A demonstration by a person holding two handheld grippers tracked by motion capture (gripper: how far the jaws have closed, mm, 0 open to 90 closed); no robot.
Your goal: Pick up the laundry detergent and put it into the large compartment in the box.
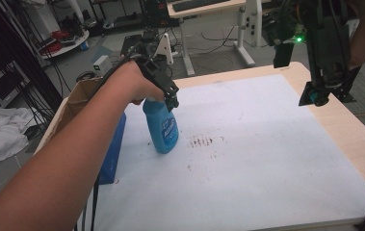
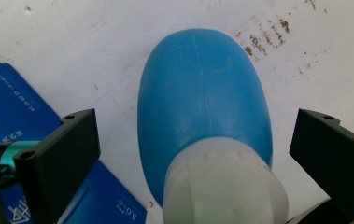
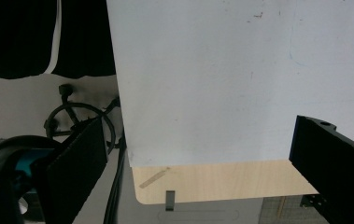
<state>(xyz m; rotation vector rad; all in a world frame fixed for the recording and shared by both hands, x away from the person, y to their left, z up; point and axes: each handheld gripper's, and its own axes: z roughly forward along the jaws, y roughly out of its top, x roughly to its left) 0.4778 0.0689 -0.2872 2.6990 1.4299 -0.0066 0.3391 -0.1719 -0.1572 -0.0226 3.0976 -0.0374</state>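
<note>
A blue spray bottle [image 1: 162, 129] with a white neck stands upright on the white sheet [image 1: 267, 144], near its left side. My left gripper [image 1: 171, 97] hangs just over the bottle's top. In the left gripper view the bottle [image 2: 202, 93] sits between the jaws of the left gripper [image 2: 193, 154], which is open, with a gap on each side of the white neck [image 2: 223, 186]. My right gripper [image 1: 315, 96] is held high over the table's right edge. In its own view the right gripper [image 3: 198, 163] is open with nothing between the jaws.
Brown stains [image 1: 206, 141] mark the sheet just right of the bottle. A flat blue box [image 1: 112, 149] lies at the sheet's left edge beside a cardboard box [image 1: 81, 94]. Bare wooden table [image 1: 353, 139] borders the sheet on the right. Desks and cables crowd the floor beyond.
</note>
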